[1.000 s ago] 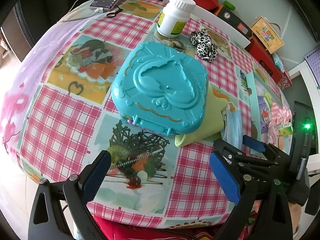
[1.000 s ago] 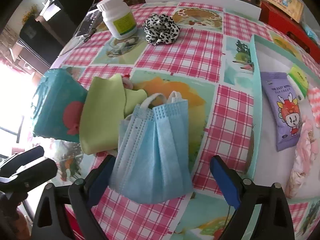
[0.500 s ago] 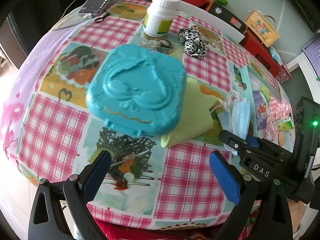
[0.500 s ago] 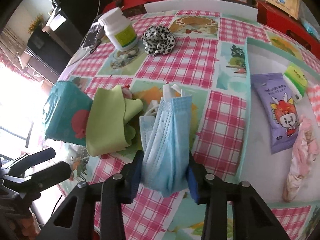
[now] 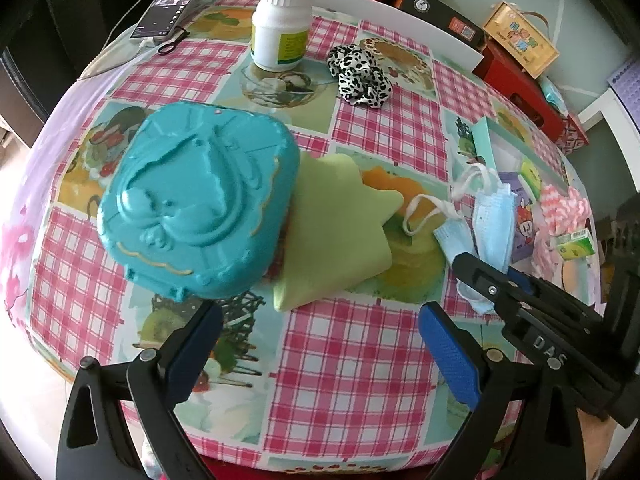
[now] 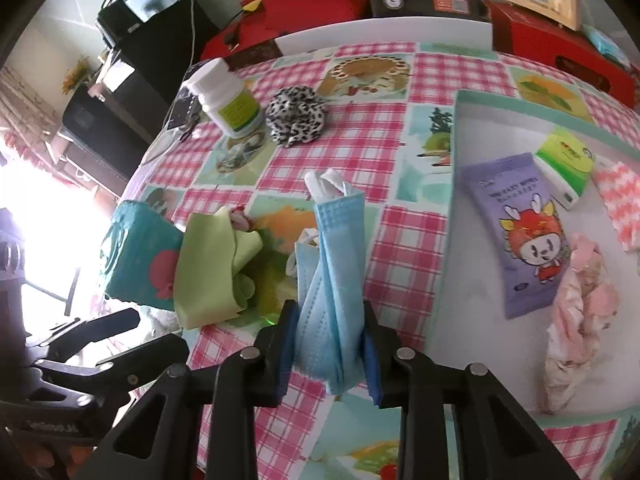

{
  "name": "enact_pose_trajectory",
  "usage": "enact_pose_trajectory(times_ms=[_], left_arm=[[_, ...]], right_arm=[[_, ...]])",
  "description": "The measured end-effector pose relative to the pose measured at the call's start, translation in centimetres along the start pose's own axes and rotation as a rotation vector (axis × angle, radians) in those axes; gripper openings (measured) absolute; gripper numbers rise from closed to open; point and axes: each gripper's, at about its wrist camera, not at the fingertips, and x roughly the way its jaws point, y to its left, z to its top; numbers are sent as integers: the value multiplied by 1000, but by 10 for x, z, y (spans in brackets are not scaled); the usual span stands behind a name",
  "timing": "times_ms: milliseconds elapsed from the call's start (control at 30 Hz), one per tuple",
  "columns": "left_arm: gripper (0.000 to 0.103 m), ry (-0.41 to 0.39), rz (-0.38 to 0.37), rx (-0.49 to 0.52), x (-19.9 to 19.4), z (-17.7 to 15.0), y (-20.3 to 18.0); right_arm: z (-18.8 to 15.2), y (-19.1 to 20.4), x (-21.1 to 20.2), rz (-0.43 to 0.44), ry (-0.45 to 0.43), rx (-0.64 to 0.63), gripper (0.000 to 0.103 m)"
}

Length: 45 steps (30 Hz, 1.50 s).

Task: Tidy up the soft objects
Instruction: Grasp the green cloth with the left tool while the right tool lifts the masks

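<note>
The right gripper [image 6: 329, 354] is clamping the blue face mask [image 6: 334, 280] between its blue pads; its jaws have just been closing, and the mask is bunched between them. The mask is hanging gathered at the near middle of the checked tablecloth [image 6: 404, 248], its white ear loops [image 6: 324, 180] pointing toward the far side. It is lying just left of the white tray [image 6: 472, 280], which is already holding a purple wipes pack [image 6: 520, 236], a green packet [image 6: 566, 160] and a pink cloth [image 6: 580, 320].

Handling, as judged: the mask is behaving as a light, limp, pleated sheet. It is folding wherever it is pinched and offers no stiffness, so a grip across the gathered body, as taken here, is holding more layers than a grip on an edge. The loops are thin and are likely to snag or trail; they are poor hold points.

The left gripper [image 5: 320, 352] is standing open and empty over the near edge of the cloth. Beyond it, a green cloth [image 5: 340, 236] is lying partly under the turquoise plastic case [image 5: 196, 204]. That cloth looks equally soft; its free right corner is the accessible hold. A spotted scrunchie [image 5: 358, 74] is resting far off beside the white bottle [image 5: 282, 24].
</note>
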Motion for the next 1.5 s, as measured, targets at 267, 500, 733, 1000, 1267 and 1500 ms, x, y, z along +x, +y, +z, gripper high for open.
enact_pose_trajectory(times_ms=[267, 500, 733, 1000, 1267, 1500], left_arm=[[98, 11, 6, -48, 9, 6, -6], [94, 25, -2, -162, 24, 11, -2], [75, 37, -17, -230, 37, 11, 6], [46, 22, -30, -224, 36, 11, 11], [24, 17, -52, -214, 37, 12, 13], [12, 12, -97, -182, 27, 5, 11]], right_arm=[[3, -9, -19, 19, -57, 23, 30], [1, -9, -22, 28, -60, 27, 30], [1, -9, -21, 31, -57, 30, 30], [1, -10, -20, 28, -53, 35, 30], [0, -10, -19, 23, -48, 39, 30], [0, -12, -18, 21, -44, 49, 30]])
